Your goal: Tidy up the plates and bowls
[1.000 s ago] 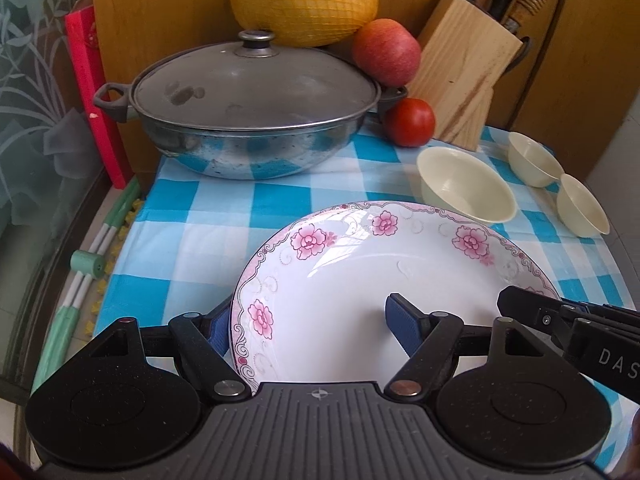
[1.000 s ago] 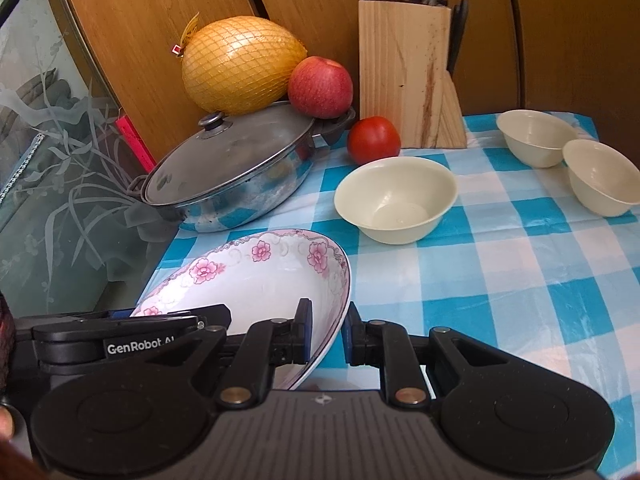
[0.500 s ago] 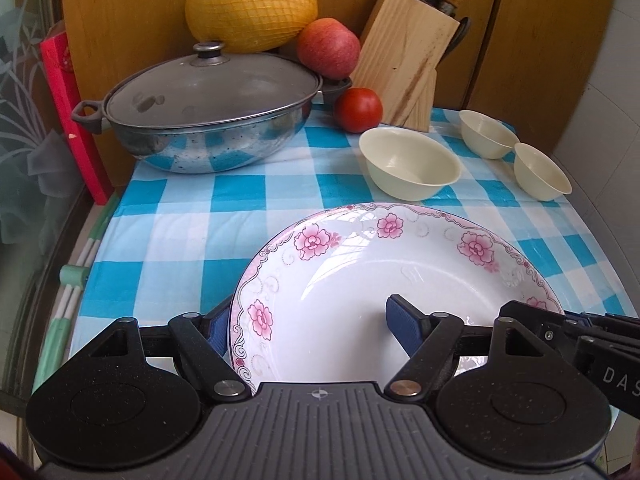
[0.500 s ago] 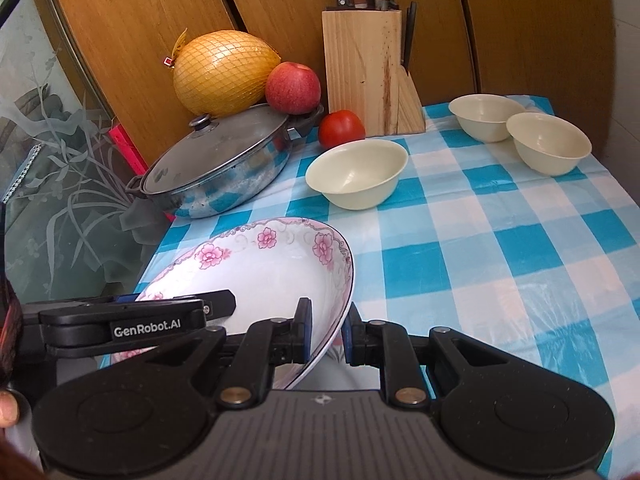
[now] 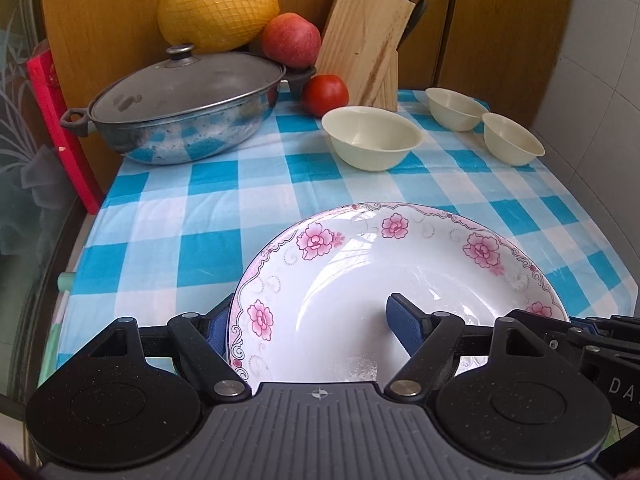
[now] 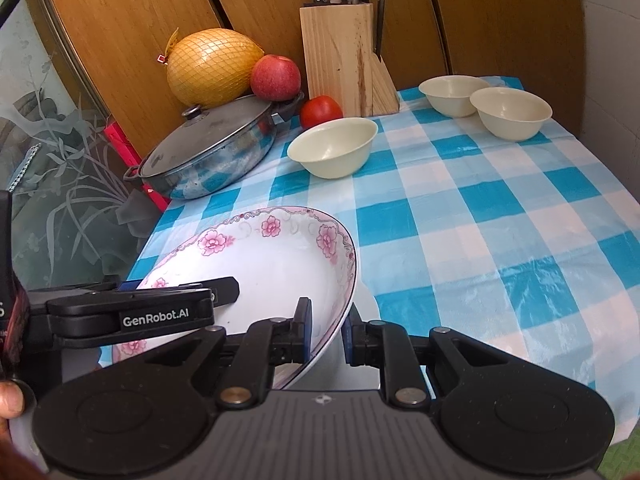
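A white deep plate (image 5: 360,280) with pink flowers sits tilted between both grippers, over the near part of the checked cloth. My right gripper (image 6: 326,320) is shut on its right rim, one pad inside and one outside. My left gripper (image 5: 308,316) straddles the left rim with jaws wide: one finger lies outside the rim, the other over the plate's well with its pad face bare. From the right wrist, the plate (image 6: 260,264) and left gripper (image 6: 180,290) lie to the left. A large cream bowl (image 5: 372,136) and two small cream bowls (image 5: 456,108) (image 5: 512,138) stand at the back.
A lidded steel pan (image 5: 180,112) stands at the back left, with a netted pomelo (image 5: 218,4) and an apple (image 5: 292,44) behind it. A tomato (image 5: 325,94) and a wooden knife block (image 5: 368,40) are at the back. The cloth's right edge (image 5: 600,240) drops off.
Both grippers and the plate between them have drawn back from the pan and shifted to the right. The pan and bowls look smaller and farther. Neither gripper's hold has changed.
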A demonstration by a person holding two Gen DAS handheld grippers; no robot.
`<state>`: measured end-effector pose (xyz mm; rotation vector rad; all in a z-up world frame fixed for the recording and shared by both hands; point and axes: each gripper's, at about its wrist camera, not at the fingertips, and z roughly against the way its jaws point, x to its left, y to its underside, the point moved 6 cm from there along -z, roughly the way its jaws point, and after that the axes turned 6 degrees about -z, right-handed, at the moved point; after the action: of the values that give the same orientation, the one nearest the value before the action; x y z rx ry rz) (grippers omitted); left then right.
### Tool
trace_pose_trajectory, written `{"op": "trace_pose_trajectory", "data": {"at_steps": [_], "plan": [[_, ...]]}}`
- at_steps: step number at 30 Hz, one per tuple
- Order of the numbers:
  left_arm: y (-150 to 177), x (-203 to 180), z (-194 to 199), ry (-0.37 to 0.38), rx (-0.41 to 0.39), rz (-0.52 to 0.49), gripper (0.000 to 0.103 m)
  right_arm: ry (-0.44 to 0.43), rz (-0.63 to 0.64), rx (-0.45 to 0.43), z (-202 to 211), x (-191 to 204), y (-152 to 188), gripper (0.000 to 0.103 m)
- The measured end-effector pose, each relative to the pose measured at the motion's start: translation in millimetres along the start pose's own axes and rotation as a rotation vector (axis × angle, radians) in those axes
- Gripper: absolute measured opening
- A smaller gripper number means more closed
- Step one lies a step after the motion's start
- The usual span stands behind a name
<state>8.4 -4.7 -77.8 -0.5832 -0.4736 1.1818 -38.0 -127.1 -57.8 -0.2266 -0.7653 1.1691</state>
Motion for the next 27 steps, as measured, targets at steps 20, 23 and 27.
{"op": "trace_pose_trajectory", "data": {"at_steps": [20, 23, 27], "plan": [[19, -11, -2, 0.003, 0.027, -0.032, 0.082, 0.026, 0.009, 0.030, 2, -8, 19, 0.016], [20, -11, -2, 0.010, 0.028, -0.032, 0.082, 0.023, 0.010, 0.032, 2, -9, 19, 0.017], [22, -9, -3, 0.034, 0.037, -0.029, 0.080, 0.035, 0.024, 0.029, 6, -10, 23, 0.017]]}}
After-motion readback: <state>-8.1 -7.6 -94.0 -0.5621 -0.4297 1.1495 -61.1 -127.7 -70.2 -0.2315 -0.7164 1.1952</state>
